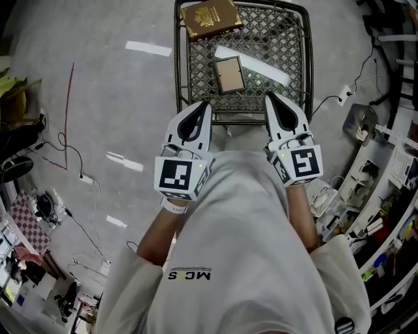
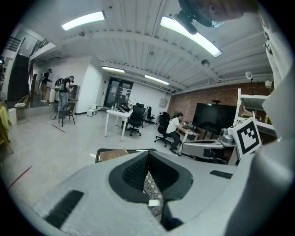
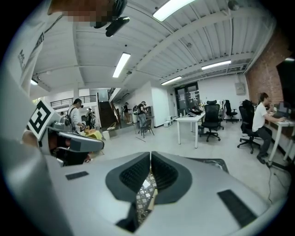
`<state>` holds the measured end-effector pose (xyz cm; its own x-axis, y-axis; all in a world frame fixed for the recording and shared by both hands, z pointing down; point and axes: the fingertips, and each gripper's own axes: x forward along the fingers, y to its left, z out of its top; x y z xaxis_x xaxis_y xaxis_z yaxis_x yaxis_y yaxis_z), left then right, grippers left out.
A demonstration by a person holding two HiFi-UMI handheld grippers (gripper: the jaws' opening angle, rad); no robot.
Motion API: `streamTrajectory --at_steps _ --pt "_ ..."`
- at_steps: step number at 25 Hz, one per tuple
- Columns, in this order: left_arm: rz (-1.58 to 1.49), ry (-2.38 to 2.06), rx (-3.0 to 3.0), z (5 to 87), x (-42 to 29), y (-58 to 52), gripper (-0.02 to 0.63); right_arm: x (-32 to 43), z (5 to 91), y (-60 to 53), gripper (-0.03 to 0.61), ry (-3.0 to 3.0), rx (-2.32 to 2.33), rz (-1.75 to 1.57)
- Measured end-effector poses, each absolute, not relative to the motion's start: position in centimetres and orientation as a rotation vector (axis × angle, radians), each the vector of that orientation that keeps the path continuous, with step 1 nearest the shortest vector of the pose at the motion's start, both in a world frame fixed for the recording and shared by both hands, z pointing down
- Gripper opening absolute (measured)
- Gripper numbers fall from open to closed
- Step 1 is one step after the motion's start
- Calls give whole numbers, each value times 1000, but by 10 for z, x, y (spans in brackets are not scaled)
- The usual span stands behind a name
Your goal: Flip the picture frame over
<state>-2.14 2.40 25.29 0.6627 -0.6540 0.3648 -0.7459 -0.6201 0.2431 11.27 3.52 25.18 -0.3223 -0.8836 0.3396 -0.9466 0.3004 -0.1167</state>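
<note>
A small picture frame with a wooden border and a tan face lies flat on a black wire-mesh table, partly over a white flat piece. My left gripper hovers at the table's near edge, left of the frame, jaws shut and empty. Level with it, the right gripper is at the frame's near right, shut on nothing. In the left gripper view the closed left gripper points over the mesh. The right gripper view has the right gripper shut above the mesh.
A brown book lies at the table's far left corner. Cables and a power strip run over the grey floor. Cluttered shelves stand at the right. Desks, office chairs and seated people fill the room beyond.
</note>
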Motion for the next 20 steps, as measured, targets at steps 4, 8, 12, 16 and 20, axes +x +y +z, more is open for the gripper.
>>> streamTrajectory --at_steps 4,8,12,16,20 --pt "347 -1087 2510 259 -15 19 25 110 266 30 20 -2340 1674 466" --pt "368 -1074 2498 268 -13 17 25 100 279 22 20 -2351 1613 479" --pt "390 -1079 2486 278 -14 14 25 89 292 13 20 -2380 1546 502" --pt "421 -1086 2470 299 -22 8 25 76 319 4 31 -2375 1493 552" --pt "433 -1108 2425 321 -27 0 25 70 347 -5 35 -2349 1448 611"
